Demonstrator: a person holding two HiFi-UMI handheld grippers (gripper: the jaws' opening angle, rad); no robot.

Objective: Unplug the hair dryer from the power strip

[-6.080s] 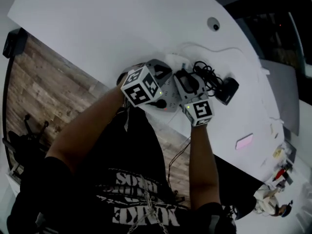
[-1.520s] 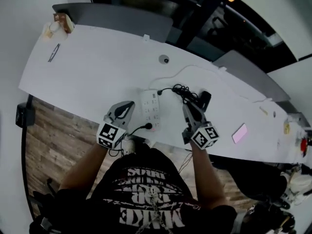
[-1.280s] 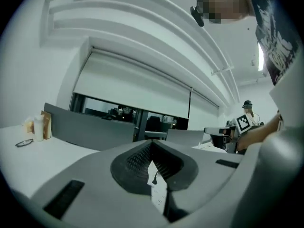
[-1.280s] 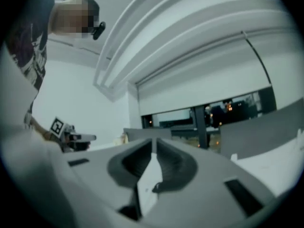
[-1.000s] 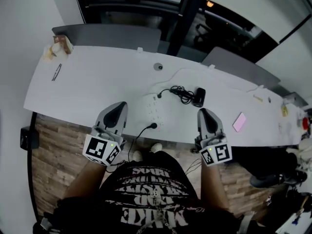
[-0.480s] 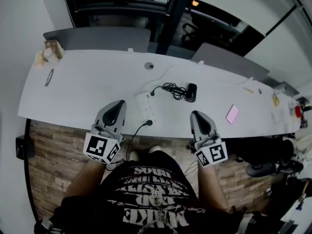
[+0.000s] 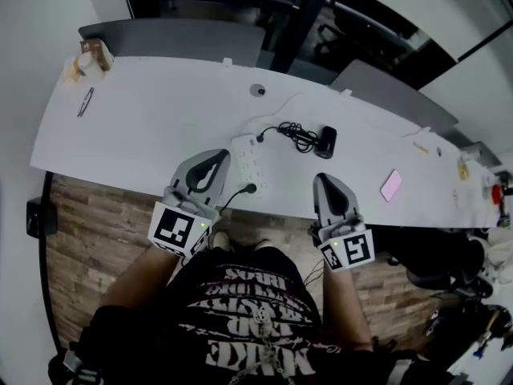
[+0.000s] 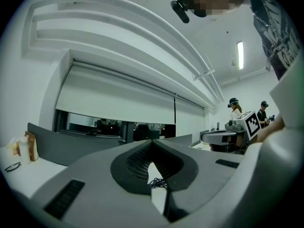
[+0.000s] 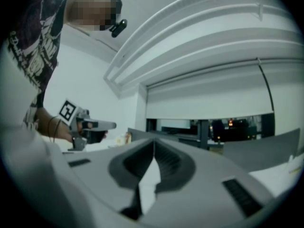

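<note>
The white power strip lies on the white table. Right of it lies the black hair dryer with its coiled cord. The cord's end reaches the strip's far end; I cannot tell whether it sits in a socket. A black plug lies at the strip's near end, its cable dropping off the table edge. My left gripper is level and shut, empty, just left of the strip. My right gripper is shut and empty at the near edge, short of the dryer. The coil shows below the shut left gripper. The right gripper has nothing in it.
A pink phone lies at the right, a round cable port behind the strip, glasses and snack packets at the far left. A grey partition backs the table. People stand in the distance.
Both grippers have drawn back from the strip and the dryer to the table's near edge. In the last half second the left one has edged back toward the strip.
</note>
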